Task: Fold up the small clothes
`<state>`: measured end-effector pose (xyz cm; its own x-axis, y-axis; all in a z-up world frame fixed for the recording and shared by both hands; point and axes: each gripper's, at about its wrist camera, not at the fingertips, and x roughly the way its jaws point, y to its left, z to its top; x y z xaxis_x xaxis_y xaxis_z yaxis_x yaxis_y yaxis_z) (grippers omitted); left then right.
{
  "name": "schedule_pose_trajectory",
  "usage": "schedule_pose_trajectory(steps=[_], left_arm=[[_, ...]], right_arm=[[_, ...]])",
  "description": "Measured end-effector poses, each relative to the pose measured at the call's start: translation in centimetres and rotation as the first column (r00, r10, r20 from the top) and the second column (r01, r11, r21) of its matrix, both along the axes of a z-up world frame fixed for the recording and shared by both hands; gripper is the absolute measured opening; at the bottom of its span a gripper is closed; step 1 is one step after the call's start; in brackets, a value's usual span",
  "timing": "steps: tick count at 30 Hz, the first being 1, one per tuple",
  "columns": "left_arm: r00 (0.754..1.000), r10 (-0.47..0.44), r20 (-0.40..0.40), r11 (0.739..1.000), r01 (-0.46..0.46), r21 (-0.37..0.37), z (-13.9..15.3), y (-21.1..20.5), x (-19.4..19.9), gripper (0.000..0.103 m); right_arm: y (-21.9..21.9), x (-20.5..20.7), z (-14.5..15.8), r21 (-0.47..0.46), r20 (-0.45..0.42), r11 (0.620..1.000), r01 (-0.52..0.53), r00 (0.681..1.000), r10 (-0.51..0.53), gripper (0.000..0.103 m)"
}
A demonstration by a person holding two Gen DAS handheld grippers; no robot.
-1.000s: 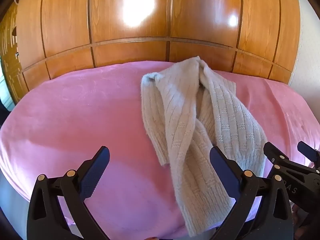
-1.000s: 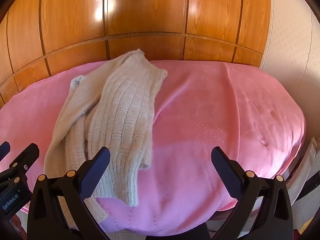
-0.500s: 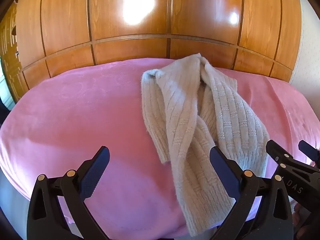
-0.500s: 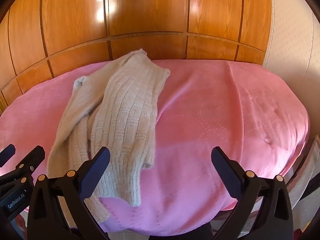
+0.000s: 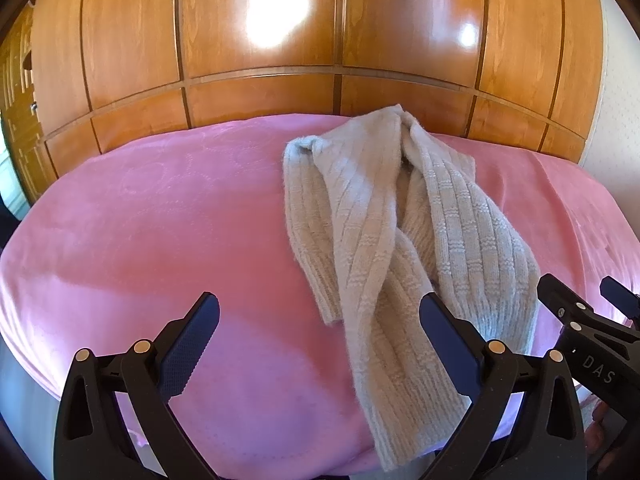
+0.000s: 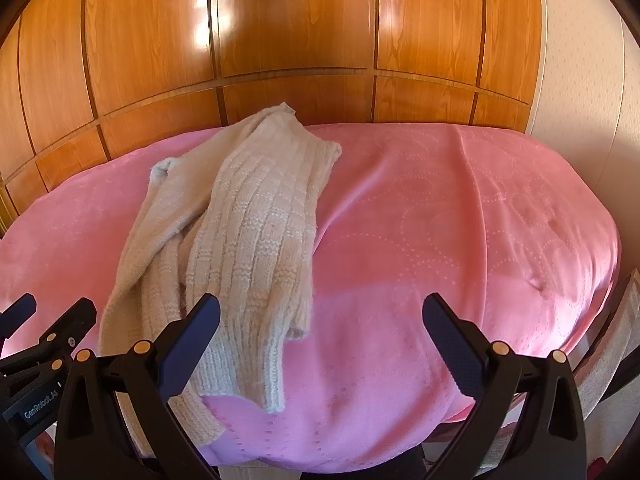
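Note:
A cream ribbed knit sweater point(image 5: 396, 232) lies crumpled on a pink blanket-covered surface point(image 5: 168, 216), one sleeve trailing over the near edge. In the right wrist view the same sweater point(image 6: 248, 232) lies left of centre on the pink cover point(image 6: 440, 216). My left gripper point(image 5: 320, 336) is open, hovering above the near edge, its right finger over the trailing sleeve. My right gripper point(image 6: 320, 336) is open too, its left finger over the sweater's lower hem. Nothing is held by either. The other gripper shows at the frame edge in each view: the right gripper point(image 5: 588, 300) and the left gripper point(image 6: 48, 316).
A glossy wooden panelled wall point(image 5: 320, 40) stands directly behind the surface. A pale wall point(image 6: 580, 100) rises at the right. The pink cover to the left of the sweater and to its right is bare. A striped cloth point(image 6: 616, 360) hangs at the right edge.
Both grippers have drifted slightly forward and down toward the sweater; the sweater itself has not moved. Both stay open.

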<state>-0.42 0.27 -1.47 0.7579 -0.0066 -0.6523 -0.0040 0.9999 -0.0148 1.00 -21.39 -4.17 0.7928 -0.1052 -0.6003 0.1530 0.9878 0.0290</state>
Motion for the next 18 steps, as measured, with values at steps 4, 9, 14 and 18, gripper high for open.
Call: schedule_pose_trajectory(steps=[4, 9, 14, 18], left_arm=[[1.0, -0.001, 0.001, 1.0, 0.001, 0.0, 0.19, 0.02, -0.07, 0.099], [1.0, 0.001, -0.008, 1.0, -0.001, -0.003, 0.32, 0.23, 0.26, 0.099], [1.0, -0.007, -0.01, 1.0, 0.007, -0.001, 0.42, 0.19, 0.34, 0.099], [1.0, -0.013, -0.006, 1.0, 0.013, 0.002, 0.47, 0.18, 0.27, 0.099]], right_arm=[[0.0, -0.06, 0.02, 0.005, -0.004, 1.0, -0.003, 1.0, 0.003, 0.101], [-0.06, -0.18, 0.21, 0.003, 0.008, 1.0, -0.003, 1.0, 0.003, 0.101], [-0.07, -0.17, 0.18, 0.008, 0.004, 1.0, -0.003, 1.0, 0.003, 0.101], [-0.08, -0.23, 0.27, 0.008, 0.004, 1.0, -0.007, 1.0, 0.007, 0.101]])
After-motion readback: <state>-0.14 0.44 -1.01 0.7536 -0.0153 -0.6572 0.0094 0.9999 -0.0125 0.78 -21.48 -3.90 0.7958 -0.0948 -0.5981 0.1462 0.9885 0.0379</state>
